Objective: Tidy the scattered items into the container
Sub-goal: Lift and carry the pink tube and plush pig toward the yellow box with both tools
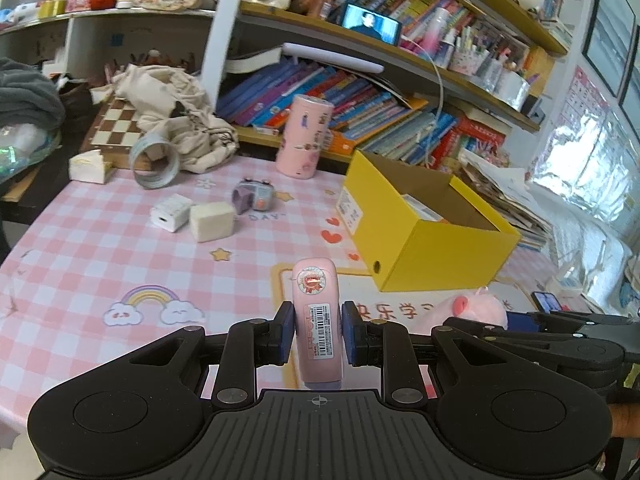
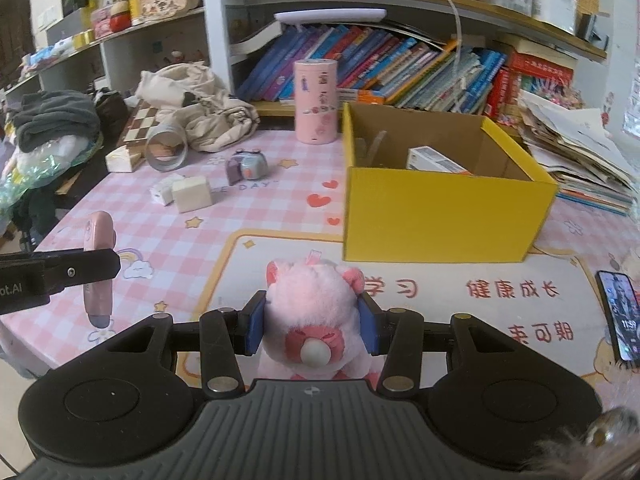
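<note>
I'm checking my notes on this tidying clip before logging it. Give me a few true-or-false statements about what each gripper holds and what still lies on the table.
1. The left gripper is closed on a pink device. True.
2. The right gripper is open and holds nothing. False: it grips a pink plush toy.
3. The yellow box has nothing in it. False: a white carton lies inside.
4. A white charger and a beige block lie side by side on the table. True.
5. The pink cylinder lies on its side. False: it stands upright.
</note>
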Demonstrator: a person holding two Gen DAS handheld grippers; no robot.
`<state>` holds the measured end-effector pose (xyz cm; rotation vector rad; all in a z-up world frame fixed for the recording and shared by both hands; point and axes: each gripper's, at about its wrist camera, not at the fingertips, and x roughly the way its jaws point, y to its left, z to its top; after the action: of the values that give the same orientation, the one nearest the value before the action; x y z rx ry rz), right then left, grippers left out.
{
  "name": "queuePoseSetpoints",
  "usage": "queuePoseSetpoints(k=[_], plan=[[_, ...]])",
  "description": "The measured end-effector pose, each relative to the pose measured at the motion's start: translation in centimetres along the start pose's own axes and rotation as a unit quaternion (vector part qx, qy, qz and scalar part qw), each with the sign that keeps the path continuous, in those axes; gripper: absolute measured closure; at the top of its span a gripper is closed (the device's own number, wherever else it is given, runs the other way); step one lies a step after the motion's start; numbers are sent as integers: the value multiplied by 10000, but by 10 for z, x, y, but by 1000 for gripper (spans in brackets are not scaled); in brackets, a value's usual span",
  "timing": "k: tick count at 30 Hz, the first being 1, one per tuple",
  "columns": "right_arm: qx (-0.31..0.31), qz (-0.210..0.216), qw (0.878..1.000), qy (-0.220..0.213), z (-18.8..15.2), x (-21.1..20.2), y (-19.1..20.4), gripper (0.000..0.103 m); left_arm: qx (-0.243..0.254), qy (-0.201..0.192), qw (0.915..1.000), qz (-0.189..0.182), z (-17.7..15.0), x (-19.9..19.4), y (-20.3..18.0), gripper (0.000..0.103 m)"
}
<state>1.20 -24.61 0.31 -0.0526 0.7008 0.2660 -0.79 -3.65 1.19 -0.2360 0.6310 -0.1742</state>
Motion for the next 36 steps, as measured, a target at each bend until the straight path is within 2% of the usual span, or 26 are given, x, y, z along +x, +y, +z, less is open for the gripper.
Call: queuePoseSetpoints(k=[16,26,36], plan=[[245,-130,9996,43,-3,-2,-45,59,222,174,9994,-191,3,24,-41,80],[444,-264,9986,92,-3,0,-89,59,379,354,9981,-333,5,51,-79,80],[429,-122,9988,218,5,16,-127,59,410,484,9975,-318,9,78,-110,80]])
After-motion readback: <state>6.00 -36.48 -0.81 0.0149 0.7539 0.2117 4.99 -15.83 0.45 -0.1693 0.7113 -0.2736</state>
